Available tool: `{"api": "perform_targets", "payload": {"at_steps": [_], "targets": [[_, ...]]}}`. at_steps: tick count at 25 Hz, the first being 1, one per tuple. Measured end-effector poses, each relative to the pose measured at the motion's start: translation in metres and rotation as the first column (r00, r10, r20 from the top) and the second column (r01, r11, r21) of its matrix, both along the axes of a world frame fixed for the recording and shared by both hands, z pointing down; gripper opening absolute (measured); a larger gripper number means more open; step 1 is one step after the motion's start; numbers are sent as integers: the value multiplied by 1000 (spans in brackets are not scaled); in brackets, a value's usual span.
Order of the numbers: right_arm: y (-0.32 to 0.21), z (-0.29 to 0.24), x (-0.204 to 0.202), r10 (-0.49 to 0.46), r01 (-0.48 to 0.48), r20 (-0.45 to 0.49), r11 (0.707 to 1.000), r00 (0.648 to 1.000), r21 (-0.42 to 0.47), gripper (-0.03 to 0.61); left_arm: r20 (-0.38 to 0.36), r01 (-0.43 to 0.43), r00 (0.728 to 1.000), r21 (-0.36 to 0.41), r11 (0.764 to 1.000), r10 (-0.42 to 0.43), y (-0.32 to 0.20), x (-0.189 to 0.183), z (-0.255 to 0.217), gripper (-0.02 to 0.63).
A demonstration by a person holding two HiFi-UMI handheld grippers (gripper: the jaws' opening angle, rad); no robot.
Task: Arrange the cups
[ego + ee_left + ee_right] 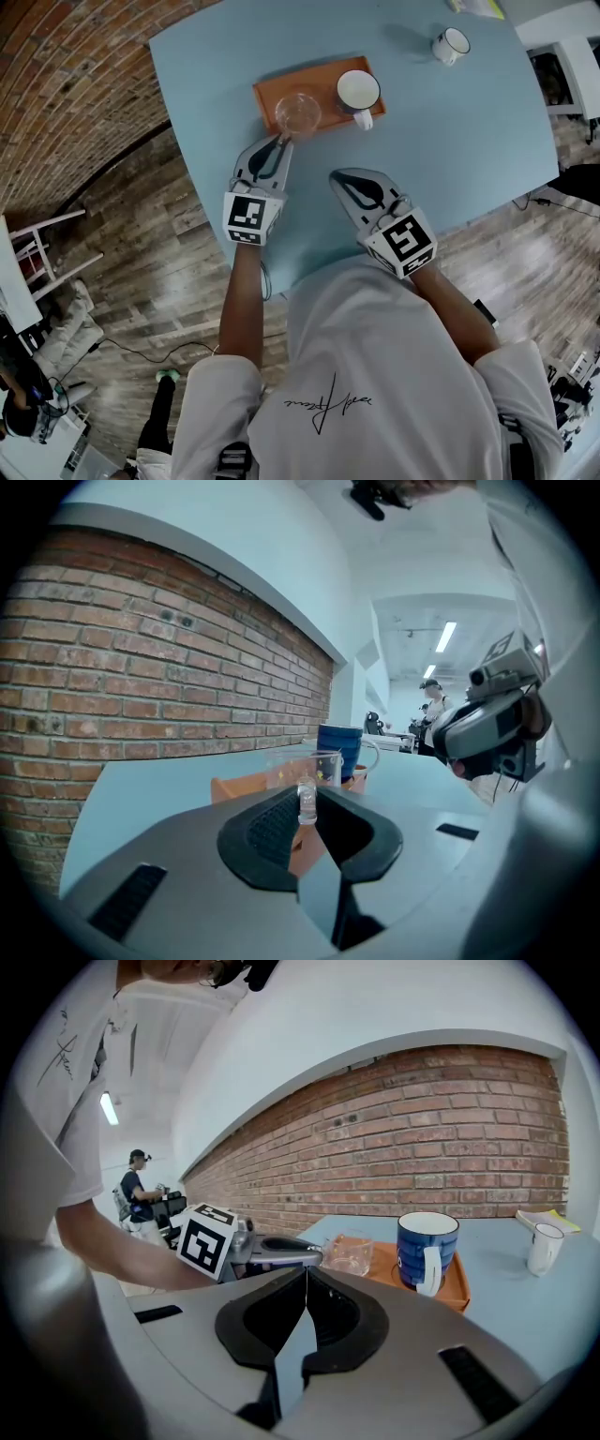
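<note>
Left gripper view: left claw (307,801) pinches glass cup (289,766) on orange tray (239,787); right claw (306,1272) closed, empty, near tray.

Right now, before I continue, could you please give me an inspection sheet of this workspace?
Surface: light blue tabletop, no spills seen.
Job's things: blue ceramic mug on flat orange tray, clear glass cup beside it; small white mug apart, far right.
Clutter: yellowish paper at the far edge.
Grippers: left tool shut on the glass cup; right tool shut, empty.
Cables: thin black cable on the wooden floor.
Surroundings: red brick wall.
</note>
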State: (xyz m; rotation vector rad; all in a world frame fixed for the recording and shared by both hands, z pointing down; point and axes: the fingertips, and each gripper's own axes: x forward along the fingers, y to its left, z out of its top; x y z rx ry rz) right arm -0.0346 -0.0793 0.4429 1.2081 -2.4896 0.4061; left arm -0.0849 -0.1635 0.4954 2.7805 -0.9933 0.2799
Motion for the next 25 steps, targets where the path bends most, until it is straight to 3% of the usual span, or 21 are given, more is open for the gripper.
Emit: {"api": "perform_targets", "payload": {"at_steps": [13,25], "targets": [[1,-10,8,19,-20,38,999,999,36,22,32,18,999,0,1000,-18,7,8,-8,54],[4,-21,17,18,-23,65,997,998,72,23,10,121,993,6,993,-121,6,10,-21,54]]}}
